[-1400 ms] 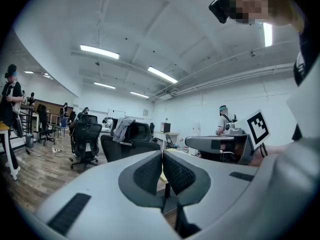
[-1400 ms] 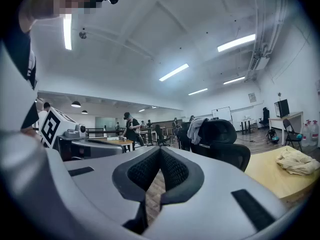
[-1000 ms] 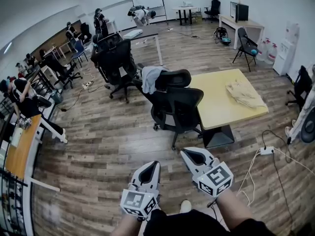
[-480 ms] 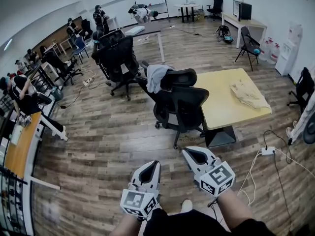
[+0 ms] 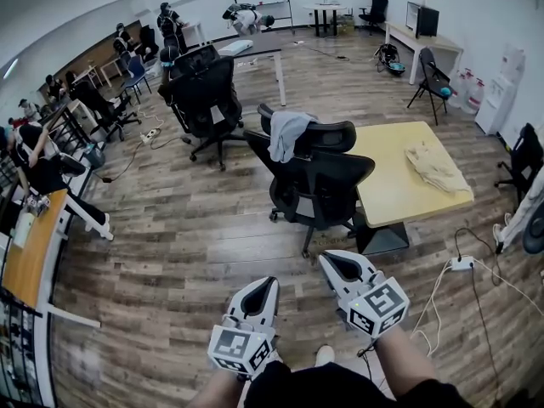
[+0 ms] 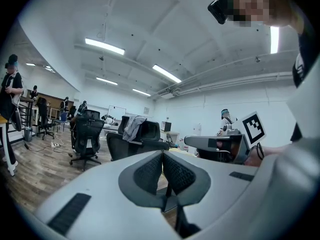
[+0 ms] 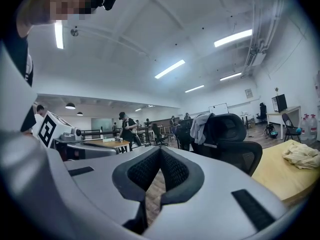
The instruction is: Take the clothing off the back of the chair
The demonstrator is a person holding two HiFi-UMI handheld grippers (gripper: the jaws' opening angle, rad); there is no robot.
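Note:
A grey garment (image 5: 287, 134) hangs over the headrest of a black office chair (image 5: 316, 177) that stands against a yellow table (image 5: 408, 177). The garment (image 6: 134, 126) shows far ahead in the left gripper view, and the same garment (image 7: 200, 126) hangs ahead in the right gripper view. My left gripper (image 5: 265, 284) is low in the head view, well short of the chair, its jaws shut with nothing between them. My right gripper (image 5: 333, 262) sits beside it, also shut and empty.
A second black chair (image 5: 204, 100) stands behind the first. A beige cloth (image 5: 433, 167) lies on the yellow table. A power strip with cables (image 5: 461, 263) lies on the wooden floor at right. Several people work at desks along the left wall.
Both grippers and the head camera have moved forward toward the chair, which now appears slightly nearer. The jaws stay shut.

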